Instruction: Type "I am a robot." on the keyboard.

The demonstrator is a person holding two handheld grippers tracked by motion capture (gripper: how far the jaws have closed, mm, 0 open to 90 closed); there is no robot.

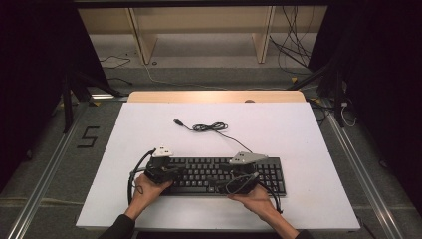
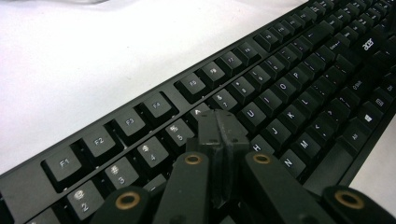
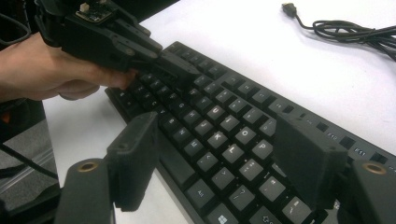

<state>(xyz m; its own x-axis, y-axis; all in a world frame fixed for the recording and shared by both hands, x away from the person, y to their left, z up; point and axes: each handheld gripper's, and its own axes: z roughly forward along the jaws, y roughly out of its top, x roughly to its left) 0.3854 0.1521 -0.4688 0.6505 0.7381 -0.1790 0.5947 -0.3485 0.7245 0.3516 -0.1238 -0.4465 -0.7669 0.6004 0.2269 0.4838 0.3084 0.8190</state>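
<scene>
Both my hands sit at the counter's near edge: left gripper [image 2: 219, 135] pinched shut on nothing over the keyboard [image 1: 219, 175], right gripper [image 3: 219, 161] spread wide above its keys. Rigid, light plastic with loose keycaps, I judge; I'd grasp its end edges.

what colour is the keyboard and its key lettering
The keyboard is black with white lettering on the keys, clearest in the left gripper view.

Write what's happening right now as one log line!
left gripper: shut, tips over keyboard number row | right gripper: open above letter keys | cable: loose on table
</scene>
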